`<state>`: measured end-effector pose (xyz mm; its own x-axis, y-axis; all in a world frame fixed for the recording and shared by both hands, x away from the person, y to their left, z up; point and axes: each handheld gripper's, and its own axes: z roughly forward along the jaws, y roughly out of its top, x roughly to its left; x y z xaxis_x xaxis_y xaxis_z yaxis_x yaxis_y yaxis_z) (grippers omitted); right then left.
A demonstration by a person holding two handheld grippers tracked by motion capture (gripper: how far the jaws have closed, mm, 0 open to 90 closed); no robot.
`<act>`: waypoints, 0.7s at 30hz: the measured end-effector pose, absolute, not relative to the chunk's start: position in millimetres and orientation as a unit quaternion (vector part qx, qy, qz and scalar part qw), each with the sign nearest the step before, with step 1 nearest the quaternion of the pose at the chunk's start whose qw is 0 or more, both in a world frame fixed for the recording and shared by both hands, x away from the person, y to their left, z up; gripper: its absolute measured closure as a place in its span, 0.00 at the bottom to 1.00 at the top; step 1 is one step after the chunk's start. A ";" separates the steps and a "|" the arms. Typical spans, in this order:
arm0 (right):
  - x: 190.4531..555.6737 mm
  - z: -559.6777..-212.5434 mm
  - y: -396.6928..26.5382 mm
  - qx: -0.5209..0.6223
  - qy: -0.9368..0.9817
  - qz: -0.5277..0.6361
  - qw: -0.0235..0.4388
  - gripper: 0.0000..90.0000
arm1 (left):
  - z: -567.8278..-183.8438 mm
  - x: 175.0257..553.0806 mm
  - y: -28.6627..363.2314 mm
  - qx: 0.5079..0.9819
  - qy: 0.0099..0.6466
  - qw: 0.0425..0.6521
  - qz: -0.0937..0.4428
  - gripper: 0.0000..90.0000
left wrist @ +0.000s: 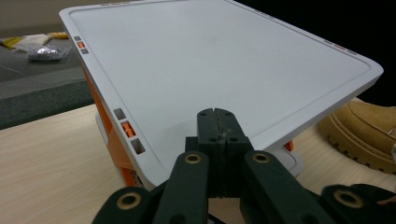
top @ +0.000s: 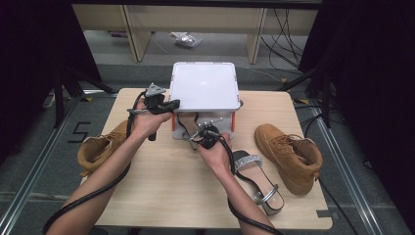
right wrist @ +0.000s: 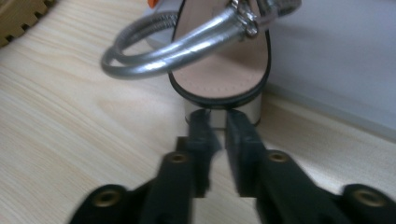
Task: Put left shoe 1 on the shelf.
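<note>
High view shows a white box (top: pixel 204 86) at the table's far edge, its lid tilted up by the left gripper (top: pixel 166 105), whose jaws are clamped on the lid's near edge. One silver sandal (right wrist: pixel 219 70) stands heel-out at the box's open front, partly inside. The right gripper (right wrist: pixel 215 128) sits just behind its heel, jaws slightly apart and holding nothing. A second sandal (top: pixel 257 178) and two tan boots (top: pixel 289 155) (top: pixel 100 147) lie outside on the table. Judgement: packing is barely begun.
</note>
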<state>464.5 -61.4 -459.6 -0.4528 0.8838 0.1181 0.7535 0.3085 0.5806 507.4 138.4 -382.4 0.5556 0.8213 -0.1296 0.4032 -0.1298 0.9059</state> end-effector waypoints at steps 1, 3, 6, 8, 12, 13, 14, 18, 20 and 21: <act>463.5 -457.9 -60.9 0.514 0.799 0.291 0.112 0.70 | -382.6 507.4 138.5 0.723 0.423 0.506 0.207 0.99; 462.9 -454.8 -62.4 0.505 0.803 0.292 0.124 0.54 | -382.5 507.5 138.4 0.723 0.423 0.506 0.207 0.99; 464.9 -454.5 -61.2 0.481 0.813 0.298 0.139 0.39 | -382.5 507.3 138.2 0.723 0.422 0.506 0.208 0.99; 469.9 -457.0 -58.1 0.473 0.818 0.297 0.141 0.33 | -382.6 507.3 138.2 0.722 0.423 0.506 0.208 0.99; 482.5 -461.9 -50.5 0.477 0.813 0.301 0.144 0.31 | -382.3 507.7 138.6 0.724 0.422 0.505 0.207 0.99; 485.2 -463.1 -47.8 0.475 0.814 0.298 0.148 0.32 | -382.2 507.8 138.7 0.724 0.421 0.505 0.206 0.99; 487.6 -463.9 -45.2 0.473 0.818 0.292 0.149 0.32 | -382.1 507.9 138.6 0.725 0.422 0.505 0.206 0.99; 495.9 -467.5 -40.7 0.480 0.816 0.284 0.149 0.41 | -382.2 507.7 138.6 0.725 0.420 0.504 0.208 0.99; 496.5 -467.7 -40.1 0.488 0.811 0.289 0.146 0.42 | -382.3 507.7 138.6 0.725 0.420 0.505 0.207 0.99; 494.2 -467.6 -39.7 0.504 0.799 0.290 0.149 0.43 | -382.1 507.8 138.5 0.726 0.420 0.504 0.208 0.99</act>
<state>494.2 -39.7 -467.6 -0.4470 0.8929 0.0547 0.7198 0.3227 0.6147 507.8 138.5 -382.1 0.5618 0.8183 -0.1216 0.4000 -0.1400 0.9057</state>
